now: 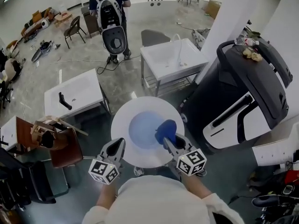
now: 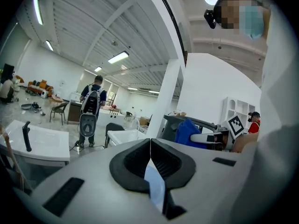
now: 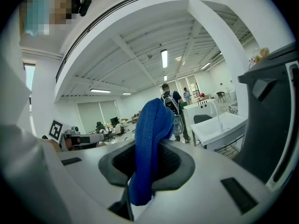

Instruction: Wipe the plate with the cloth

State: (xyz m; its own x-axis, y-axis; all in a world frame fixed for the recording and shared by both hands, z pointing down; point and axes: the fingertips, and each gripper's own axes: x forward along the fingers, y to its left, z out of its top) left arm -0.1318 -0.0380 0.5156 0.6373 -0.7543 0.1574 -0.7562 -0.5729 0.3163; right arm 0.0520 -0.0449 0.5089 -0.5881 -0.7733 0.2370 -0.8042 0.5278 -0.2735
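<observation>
two grippers stood just ahead of the person's chest, each working on the plate (image 1: 127, 118), which was held up in the air and not resting on anything. the left gripper (image 1: 117, 143) was clenched on the plate's near-left rim, and its own view showed the thin edge pinched between the closed jaws. the right gripper (image 1: 168, 140) was clamped on the blue cloth (image 1: 166, 129), a fold of which bunched up out of the jaws. from above, that cloth lay on the plate's face at the right edge of its blue centre, touching it.

judging from this, the wipe looked to be under way or just begun: the cloth was in contact, but only over a small patch. no dirt or wet streak showed on the plate, so it could not be told how much had been cleaned. the left part of the blue centre and the white rim band looked as if they were yet to be covered.

right of the plate and below it stood a large black-and-white machine (image 1: 243, 92). beyond the plate was a white sink table (image 1: 170, 59), with another white table (image 1: 74, 92) to the plate's left. farthest off, a person with a backpack (image 1: 111, 17) stood on the grey floor.
</observation>
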